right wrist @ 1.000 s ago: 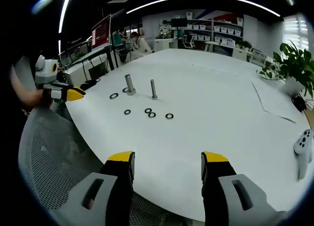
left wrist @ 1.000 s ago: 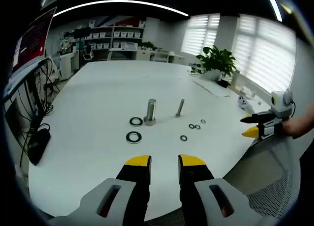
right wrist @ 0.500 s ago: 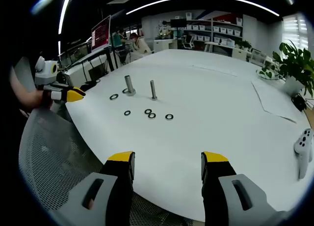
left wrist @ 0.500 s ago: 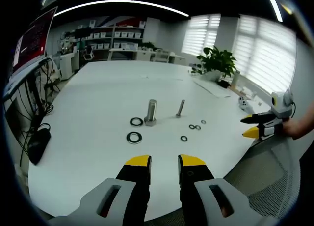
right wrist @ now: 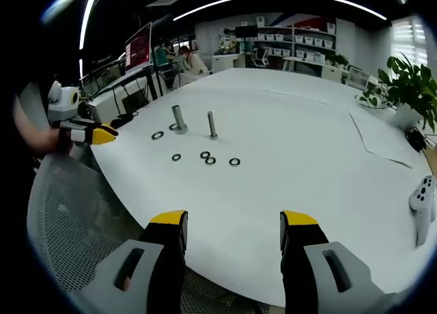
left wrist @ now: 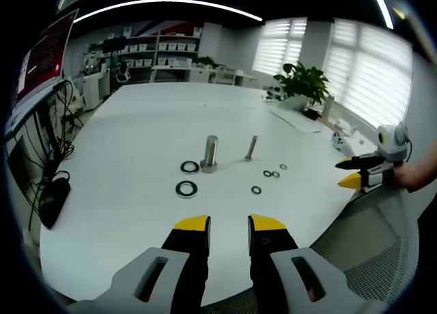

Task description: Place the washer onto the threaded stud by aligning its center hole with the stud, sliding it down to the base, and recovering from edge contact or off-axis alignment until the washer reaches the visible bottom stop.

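A thick threaded stud (left wrist: 209, 153) (right wrist: 179, 117) stands upright on the white table (left wrist: 136, 123), with a thinner stud (left wrist: 251, 149) (right wrist: 212, 124) beside it. Two large washers (left wrist: 190, 166) (left wrist: 186, 188) lie flat near the thick stud. Several small washers (left wrist: 268, 173) (right wrist: 209, 160) lie by the thin stud. My left gripper (left wrist: 229, 225) (right wrist: 95, 132) hovers at the near table edge, jaws a narrow gap apart and holding nothing. My right gripper (right wrist: 233, 222) (left wrist: 352, 173) is wide open and empty at another edge of the table.
A mesh chair back (right wrist: 75, 218) sits below the table edge. A white controller (right wrist: 423, 208) and a sheet of paper (right wrist: 382, 140) lie on the table. A potted plant (left wrist: 304, 85), monitors and cables (left wrist: 48, 184) are around the table. A hand (left wrist: 416, 174) holds the right gripper.
Both views have drifted only slightly. The studs and washers lie where they were, and both grippers keep the same jaw gaps.
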A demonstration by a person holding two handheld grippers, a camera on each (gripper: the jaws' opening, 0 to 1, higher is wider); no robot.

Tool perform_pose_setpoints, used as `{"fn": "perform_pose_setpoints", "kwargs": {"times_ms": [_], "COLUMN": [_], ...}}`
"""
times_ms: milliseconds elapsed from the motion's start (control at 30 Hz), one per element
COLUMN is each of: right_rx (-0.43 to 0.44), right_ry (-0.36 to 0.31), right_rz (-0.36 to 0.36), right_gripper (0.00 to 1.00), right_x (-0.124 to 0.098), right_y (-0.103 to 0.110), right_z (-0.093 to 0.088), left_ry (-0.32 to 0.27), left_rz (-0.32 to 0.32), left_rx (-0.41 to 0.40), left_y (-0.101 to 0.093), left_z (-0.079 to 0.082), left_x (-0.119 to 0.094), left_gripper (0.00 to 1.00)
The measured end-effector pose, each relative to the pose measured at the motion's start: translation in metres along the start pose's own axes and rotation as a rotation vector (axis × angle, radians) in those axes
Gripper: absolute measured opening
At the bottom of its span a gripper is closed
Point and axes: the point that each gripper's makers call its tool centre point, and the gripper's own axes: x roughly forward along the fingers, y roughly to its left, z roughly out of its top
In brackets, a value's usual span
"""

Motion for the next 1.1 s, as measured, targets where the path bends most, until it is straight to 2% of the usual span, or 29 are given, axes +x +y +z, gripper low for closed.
{"fn": "perform_pose_setpoints", "kwargs": {"times_ms": [1100], "right_rx": [-0.005], "right_ry": [-0.008], "right_rz": [0.014], "right_gripper": [0.57], "right_x": [0.0001], "right_y": [0.0036], "right_z": [0.0022], "left_ry": [0.004], "left_rz": [0.004], "left_rx": [-0.006], "left_y": [0.0014], "left_z": [-0.0011], "left_x": [0.0003], "left_gripper": [0.20]}}
